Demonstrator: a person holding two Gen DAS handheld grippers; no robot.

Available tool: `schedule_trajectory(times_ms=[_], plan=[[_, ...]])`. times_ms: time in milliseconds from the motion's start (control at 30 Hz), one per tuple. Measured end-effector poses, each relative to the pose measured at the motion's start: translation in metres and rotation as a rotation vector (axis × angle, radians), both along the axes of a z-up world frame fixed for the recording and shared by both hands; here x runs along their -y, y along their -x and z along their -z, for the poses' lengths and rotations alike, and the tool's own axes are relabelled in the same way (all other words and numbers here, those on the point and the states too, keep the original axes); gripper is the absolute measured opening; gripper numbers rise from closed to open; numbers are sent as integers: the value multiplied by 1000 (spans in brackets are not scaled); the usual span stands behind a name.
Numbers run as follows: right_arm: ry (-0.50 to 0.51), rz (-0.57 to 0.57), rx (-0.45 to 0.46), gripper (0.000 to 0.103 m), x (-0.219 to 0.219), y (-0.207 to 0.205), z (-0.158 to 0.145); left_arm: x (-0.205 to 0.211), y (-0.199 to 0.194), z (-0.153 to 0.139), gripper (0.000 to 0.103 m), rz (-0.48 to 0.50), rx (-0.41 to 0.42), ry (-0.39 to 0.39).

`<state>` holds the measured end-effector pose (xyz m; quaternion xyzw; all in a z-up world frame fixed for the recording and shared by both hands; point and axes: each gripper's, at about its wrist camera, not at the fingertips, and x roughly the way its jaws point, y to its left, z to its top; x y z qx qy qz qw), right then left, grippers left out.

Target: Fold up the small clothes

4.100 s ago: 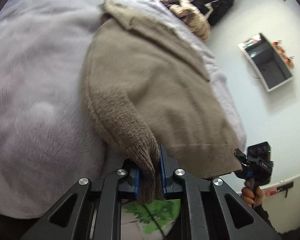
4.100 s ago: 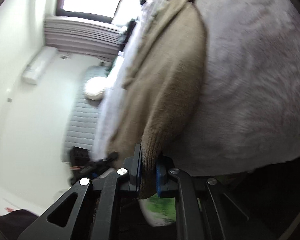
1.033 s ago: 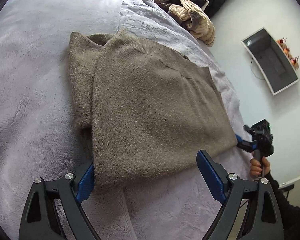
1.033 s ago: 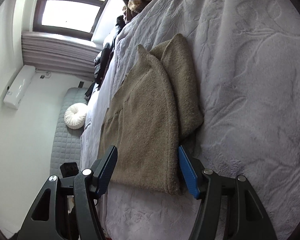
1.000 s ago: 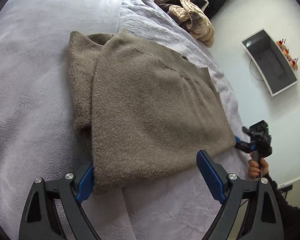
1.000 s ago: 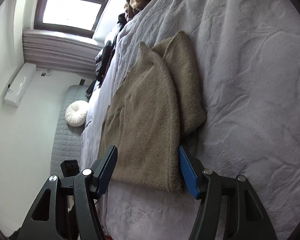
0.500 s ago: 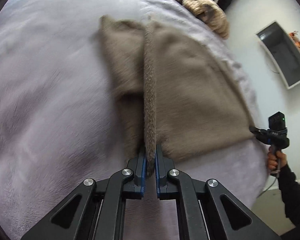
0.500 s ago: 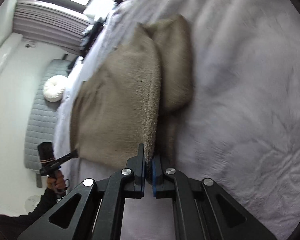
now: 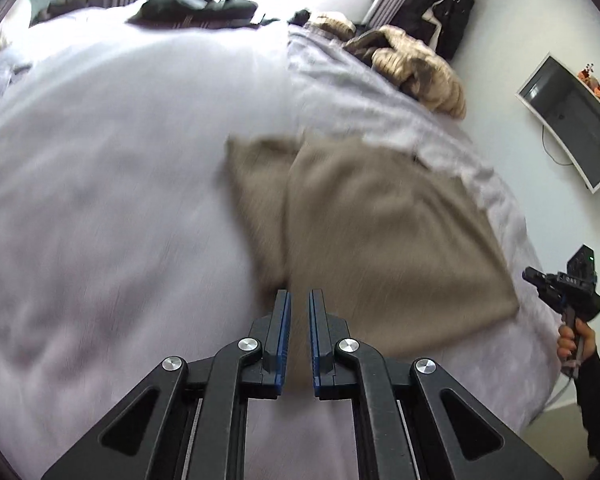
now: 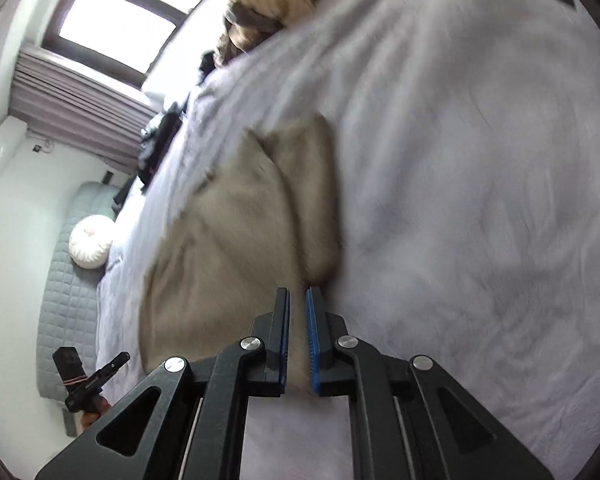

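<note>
Lying folded, fuzzy tan knit sweater (image 9: 380, 240), plush lavender blanket (image 9: 100, 200)

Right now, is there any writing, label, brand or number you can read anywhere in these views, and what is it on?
None can be read.
Right gripper: pale marks on its body in the left wrist view, too small and blurred to read.
Dark clothes at the far end of the bed: a faint stripe or print, blurred.
Sweater: no label or tag shows.
Wall screen: blank.
</note>
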<state>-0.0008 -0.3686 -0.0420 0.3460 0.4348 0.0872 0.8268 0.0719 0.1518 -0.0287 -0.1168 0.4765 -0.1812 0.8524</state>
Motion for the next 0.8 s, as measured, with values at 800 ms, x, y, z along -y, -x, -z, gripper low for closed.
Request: schedule_trajectory(times_ms=[800], plan=[[24,-55,-76,14,-52,-43,30,17,-57,27,9,-61,-78,4]])
